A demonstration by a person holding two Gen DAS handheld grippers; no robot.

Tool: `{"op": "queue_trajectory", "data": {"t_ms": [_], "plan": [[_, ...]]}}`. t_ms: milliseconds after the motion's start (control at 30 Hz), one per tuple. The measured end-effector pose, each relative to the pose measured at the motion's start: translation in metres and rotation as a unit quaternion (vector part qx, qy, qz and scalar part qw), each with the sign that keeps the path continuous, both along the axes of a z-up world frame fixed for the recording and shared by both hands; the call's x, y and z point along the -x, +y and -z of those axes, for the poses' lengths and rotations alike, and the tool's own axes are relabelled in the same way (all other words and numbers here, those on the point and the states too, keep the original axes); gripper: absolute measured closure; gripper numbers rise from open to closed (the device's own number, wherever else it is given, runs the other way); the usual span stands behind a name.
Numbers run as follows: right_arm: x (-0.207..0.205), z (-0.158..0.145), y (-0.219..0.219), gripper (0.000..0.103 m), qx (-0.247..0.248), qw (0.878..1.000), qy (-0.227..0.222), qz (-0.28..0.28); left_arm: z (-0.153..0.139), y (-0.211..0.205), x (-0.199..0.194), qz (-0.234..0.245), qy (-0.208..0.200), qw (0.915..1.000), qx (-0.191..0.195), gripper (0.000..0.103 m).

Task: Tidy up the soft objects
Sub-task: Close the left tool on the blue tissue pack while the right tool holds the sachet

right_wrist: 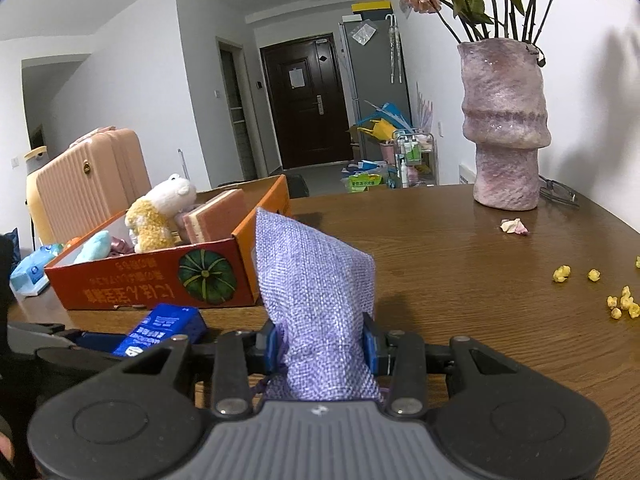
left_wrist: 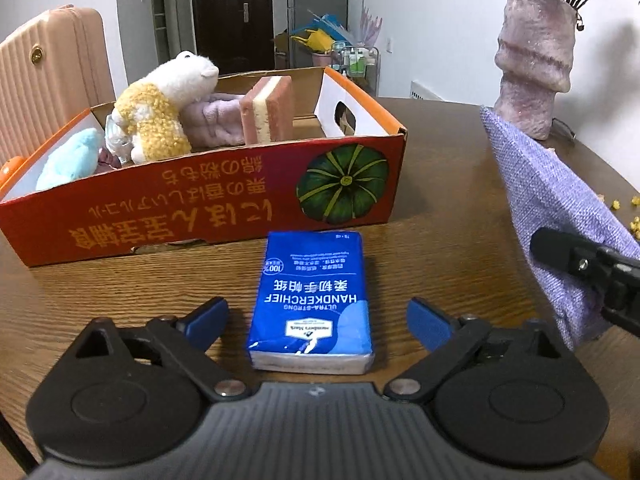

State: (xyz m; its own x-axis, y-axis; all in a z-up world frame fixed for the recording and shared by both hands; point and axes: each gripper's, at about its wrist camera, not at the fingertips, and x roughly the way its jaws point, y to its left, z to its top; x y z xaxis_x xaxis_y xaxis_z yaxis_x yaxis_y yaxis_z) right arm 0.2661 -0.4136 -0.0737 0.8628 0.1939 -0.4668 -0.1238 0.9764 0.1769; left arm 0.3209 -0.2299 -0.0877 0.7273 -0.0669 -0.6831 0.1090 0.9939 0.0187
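Now mid-sort: right tool (right_wrist: 324, 346) clamped on lilac pouch (right_wrist: 316, 280) beside the box (left_wrist: 240, 196), left tool (left_wrist: 316, 320) apart astride tissue pack (left_wrist: 312, 300) before it; next, closing, lifting in.

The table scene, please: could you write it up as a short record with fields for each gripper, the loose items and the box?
left gripper: open, its jaws either side of the blue tissue pack, pads not touching it
right gripper: shut on the purple cloth pouch, held off the table
blue tissue pack: flat on the wooden table, in front of the box
orange box: open top, holds a white and yellow plush toy, a pink sponge, a light blue plush
background: pink vase with flowers on the table
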Motion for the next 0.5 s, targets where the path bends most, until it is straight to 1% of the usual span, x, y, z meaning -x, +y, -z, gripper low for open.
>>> {"op": "queue_trajectory", "data": {"t_ms": [100, 167, 200, 233, 267, 500], "plan": [[0.0012, -0.0001, 0.0009, 0.065, 0.002, 1.000, -0.004, 0.001, -0.0011, -0.0005, 0.0017, 0.007, -0.006, 1.0000, 0.003, 0.019], [0.0014, 0.0003, 0.0015, 0.065, 0.004, 1.000, -0.005, 0.001, -0.0023, -0.0020, 0.0032, 0.014, -0.011, 0.9998, 0.005, 0.034], [0.0012, 0.0006, 0.0018, 0.065, 0.006, 1.000, -0.005, 0.002, -0.0029, -0.0025, 0.0039, 0.015, -0.013, 0.9998, 0.006, 0.038], [0.0014, 0.0009, 0.0021, 0.065, 0.008, 1.000, -0.005, 0.004, -0.0035, -0.0020, 0.0043, 0.017, -0.015, 0.9997, 0.008, 0.046], [0.0015, 0.0012, 0.0019, 0.065, 0.009, 1.000, -0.006, 0.007, -0.0041, -0.0015, 0.0045, 0.018, -0.017, 0.9996, 0.011, 0.050], [0.0013, 0.0015, -0.0055, 0.065, 0.011, 0.999, -0.010, 0.049, -0.0049, 0.0007, 0.0054, 0.021, -0.018, 0.9993, 0.026, 0.050]]}}
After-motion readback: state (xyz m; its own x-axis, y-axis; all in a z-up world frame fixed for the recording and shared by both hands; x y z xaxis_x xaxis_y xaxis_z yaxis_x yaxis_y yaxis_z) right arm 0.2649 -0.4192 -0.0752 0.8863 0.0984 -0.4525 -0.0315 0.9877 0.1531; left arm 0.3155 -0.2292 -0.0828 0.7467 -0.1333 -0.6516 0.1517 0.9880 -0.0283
